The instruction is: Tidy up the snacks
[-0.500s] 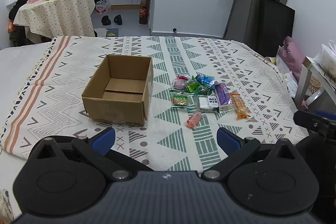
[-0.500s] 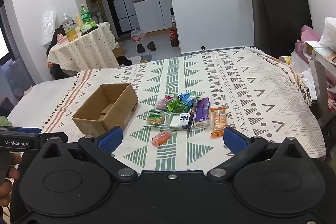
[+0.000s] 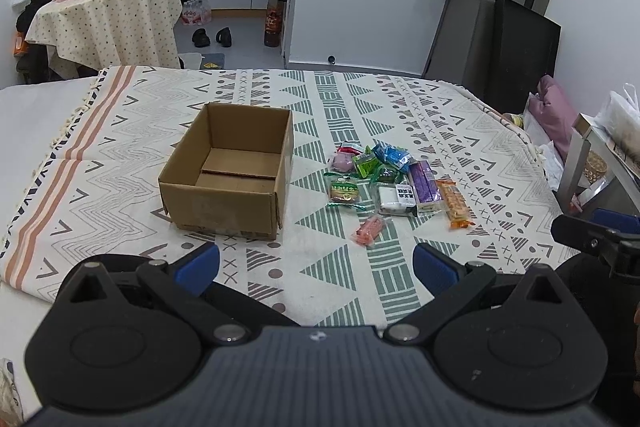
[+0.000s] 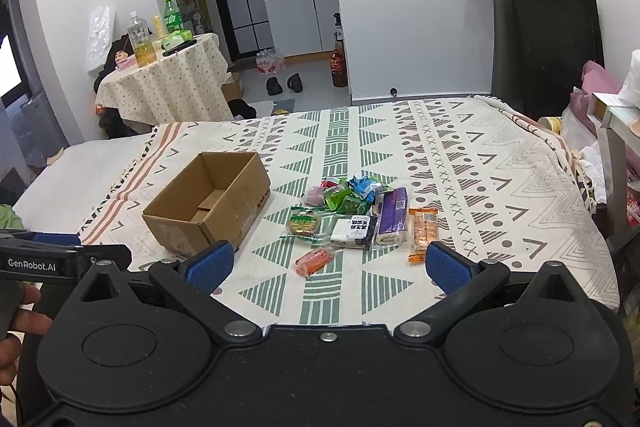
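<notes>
An empty cardboard box (image 3: pixel 232 173) (image 4: pixel 210 205) stands open on the patterned cloth (image 3: pixel 400 107). To its right lies a pile of several wrapped snacks (image 3: pixel 394 179) (image 4: pixel 360 211), among them a purple bar (image 3: pixel 424 181), an orange bar (image 3: pixel 454 203) (image 4: pixel 424 231), a white-and-black pack (image 4: pixel 354 231) and a small pink pack (image 3: pixel 370 230) (image 4: pixel 314 261) nearest me. My left gripper (image 3: pixel 316 267) is open, held back near the cloth's front edge. My right gripper (image 4: pixel 328 265) is open too, with the pink pack just beyond its fingertips. Neither holds anything.
The other gripper's body shows at the right edge (image 3: pixel 592 231) of the left wrist view and at the left edge (image 4: pixel 44 259) of the right wrist view, with a hand (image 4: pixel 16 323) below it. A round table with bottles (image 3: pixel 104 7) stands behind. A dark chair (image 4: pixel 548 47) and shelving (image 3: pixel 592 163) stand at right.
Both views have shifted only slightly; the box and snacks lie where they were. Both grippers stay open.
</notes>
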Demonstrator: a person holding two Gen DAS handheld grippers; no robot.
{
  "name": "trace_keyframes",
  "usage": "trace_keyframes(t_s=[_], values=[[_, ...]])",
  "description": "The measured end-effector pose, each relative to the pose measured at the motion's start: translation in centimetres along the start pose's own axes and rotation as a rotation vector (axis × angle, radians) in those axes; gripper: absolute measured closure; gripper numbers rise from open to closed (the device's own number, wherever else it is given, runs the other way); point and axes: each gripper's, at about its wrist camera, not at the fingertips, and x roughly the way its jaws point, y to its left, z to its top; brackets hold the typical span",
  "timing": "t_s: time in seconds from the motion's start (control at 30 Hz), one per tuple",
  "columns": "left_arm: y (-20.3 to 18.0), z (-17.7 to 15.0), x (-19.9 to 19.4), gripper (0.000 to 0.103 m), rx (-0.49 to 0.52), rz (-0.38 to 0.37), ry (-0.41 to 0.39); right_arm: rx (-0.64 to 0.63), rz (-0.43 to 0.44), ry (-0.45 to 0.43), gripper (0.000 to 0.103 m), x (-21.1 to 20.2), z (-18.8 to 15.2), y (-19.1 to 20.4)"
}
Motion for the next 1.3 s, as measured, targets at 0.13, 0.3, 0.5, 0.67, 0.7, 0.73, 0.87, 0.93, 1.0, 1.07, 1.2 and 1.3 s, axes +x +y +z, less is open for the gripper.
trace_keyframes(t_s=[0.13,0.3,0.5,0.67,0.7,0.73,0.87,0.93,1.0,1.07,1.2,1.3], values=[[0.26,0.11,-0.05,0.001,-0.008,-0.004,-0.002,-0.014,0.003,0.003,0.0,0.05,0.01,0.26],[0.37,0.2,-0.01,0.001,-0.008,-0.004,0.001,-0.015,0.003,0.005,0.0,0.28,-0.08,0.47],[0.65,0.36,0.13,0.001,-0.01,-0.01,0.005,-0.014,0.0,0.011,0.0,0.5,-0.15,0.5],[0.67,0.25,0.17,0.001,-0.01,-0.013,0.004,-0.011,-0.003,0.01,0.0,0.49,-0.24,0.46],[0.64,0.26,0.16,0.001,-0.009,-0.016,0.003,-0.011,-0.003,0.011,0.0,0.45,-0.26,0.46],[0.6,0.19,0.17,0.001,-0.007,-0.017,0.001,-0.012,-0.003,0.011,0.0,0.41,-0.26,0.46],[0.39,0.03,0.13,0.001,-0.001,-0.021,-0.002,-0.013,-0.002,0.005,0.0,0.28,-0.26,0.45],[0.33,-0.03,0.12,0.001,-0.003,-0.024,-0.001,-0.013,-0.002,0.005,0.0,0.28,-0.26,0.45],[0.24,-0.05,0.09,0.001,0.0,-0.025,-0.002,-0.014,-0.002,0.005,0.0,0.28,-0.26,0.46],[0.24,-0.09,0.03,0.001,-0.001,-0.026,-0.004,-0.013,-0.001,0.004,0.0,0.26,-0.27,0.45],[0.21,-0.1,0.02,0.001,-0.001,-0.026,-0.004,-0.013,-0.002,0.004,0.0,0.18,-0.32,0.5],[0.19,-0.03,-0.02,0.001,-0.005,-0.031,-0.005,-0.018,0.002,0.001,0.0,0.16,-0.39,0.56]])
